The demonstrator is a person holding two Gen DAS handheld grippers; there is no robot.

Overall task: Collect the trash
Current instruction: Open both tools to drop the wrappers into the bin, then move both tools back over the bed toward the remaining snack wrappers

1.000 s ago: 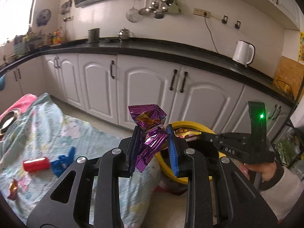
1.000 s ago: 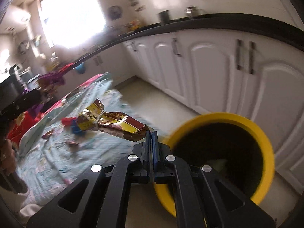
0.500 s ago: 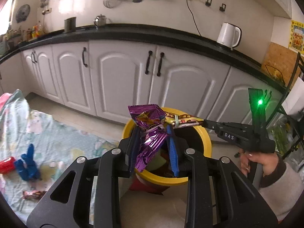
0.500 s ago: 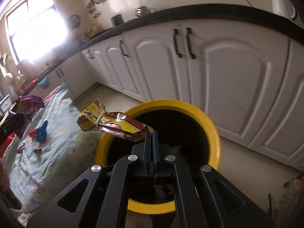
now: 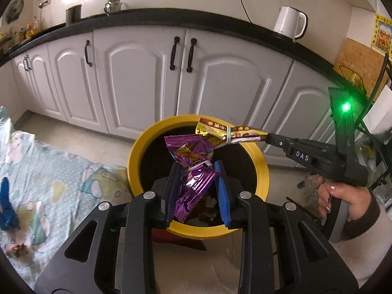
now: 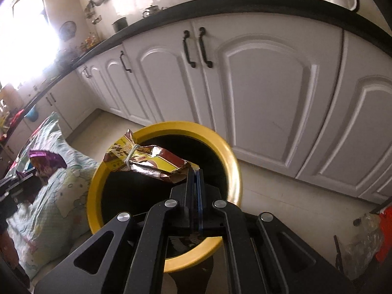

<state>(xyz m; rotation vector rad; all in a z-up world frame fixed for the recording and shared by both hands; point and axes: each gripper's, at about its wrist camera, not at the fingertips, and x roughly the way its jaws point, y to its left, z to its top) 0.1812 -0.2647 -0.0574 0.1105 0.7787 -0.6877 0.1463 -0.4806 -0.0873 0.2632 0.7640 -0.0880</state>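
Trash in two pieces is held over the yellow bin (image 5: 257,156); the left gripper (image 5: 197,186) has its jaws narrowed on a purple foil wrapper (image 5: 193,169), the right gripper (image 6: 194,186) has its jaws pressed together on the tail of a yellow-brown snack packet (image 6: 149,161) tied with a band; both hang above the bin mouth, evidently so that release drops them inside. Bin contents are dim, apparently earlier litter. Compared with a second ago, both grippers have swung from the patterned cloth (image 5: 49,171) to the bin; white cabinets (image 5: 137,78) now fill the background.
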